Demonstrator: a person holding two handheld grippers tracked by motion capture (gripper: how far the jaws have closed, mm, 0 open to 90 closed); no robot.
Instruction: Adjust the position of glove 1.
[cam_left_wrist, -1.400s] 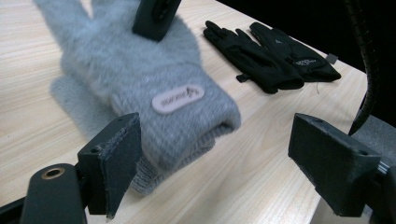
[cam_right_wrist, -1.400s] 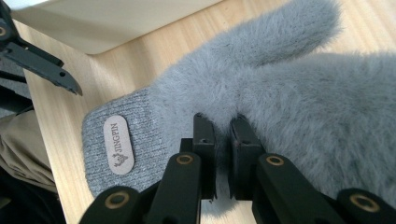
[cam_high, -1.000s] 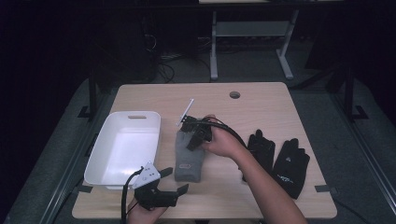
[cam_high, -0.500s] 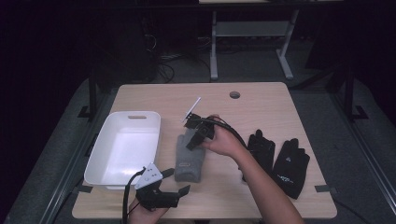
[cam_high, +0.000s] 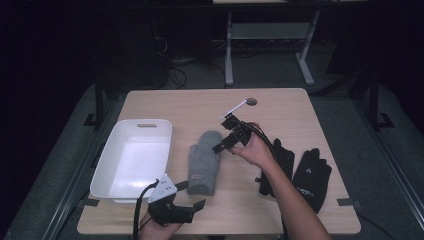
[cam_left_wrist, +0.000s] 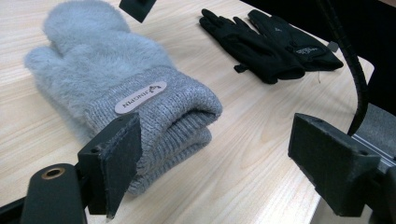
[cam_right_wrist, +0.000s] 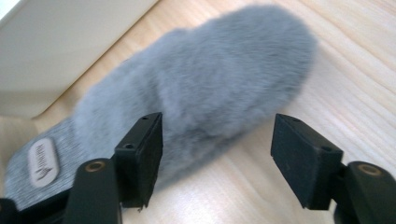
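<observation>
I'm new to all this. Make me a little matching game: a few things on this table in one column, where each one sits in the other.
Things:
1. grey mitten
2. white tub
3. black gloves
4. round hole

Places:
A. far edge of the table
B. table's right side
C. table's left side
D. middle, between the two grippers

Pairs: 1-D, 2-C, 3-B, 4-A

Counts on the table

There were one grey mitten (cam_high: 204, 161), two black gloves (cam_high: 311, 176) at 3 o'clock, one white tub (cam_high: 131, 156) at 9.
</observation>
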